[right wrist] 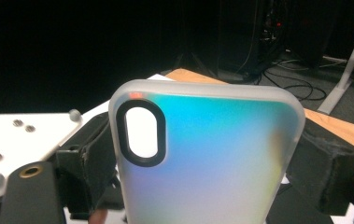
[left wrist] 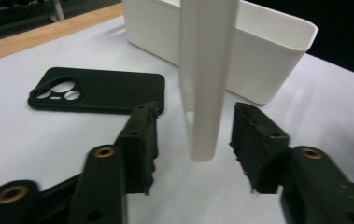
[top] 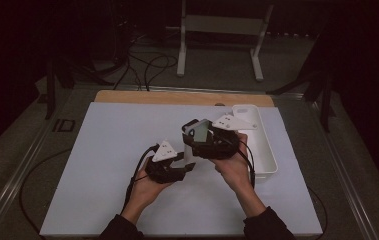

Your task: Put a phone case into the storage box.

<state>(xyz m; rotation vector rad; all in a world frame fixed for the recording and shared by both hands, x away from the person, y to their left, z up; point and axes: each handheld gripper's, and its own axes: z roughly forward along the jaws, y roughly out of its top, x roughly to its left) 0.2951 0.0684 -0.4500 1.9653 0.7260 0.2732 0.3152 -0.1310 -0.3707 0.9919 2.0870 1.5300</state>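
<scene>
Right gripper (right wrist: 202,172) clamped on translucent phone case (right wrist: 207,163), long axis upright, camera cutout topmost; left gripper (left wrist: 195,140) jaws open astride its edge, not touching.

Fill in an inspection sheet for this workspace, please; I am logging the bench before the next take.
Surface: white table top on a wooden board, bare around the work.
Job's things: translucent phone case held upright; its edge hangs between the left jaws. Black phone case lies flat on the table. White bin stands at the right side.
Clutter: nothing seen.
Grippers: right gripper shut on the translucent case's sides; left gripper open, pads clear of the case.
Cables: black gripper cable trails back along the left forearm; more lie on the floor beyond.
Surroundings: dark room, white stand legs behind the table.
</scene>
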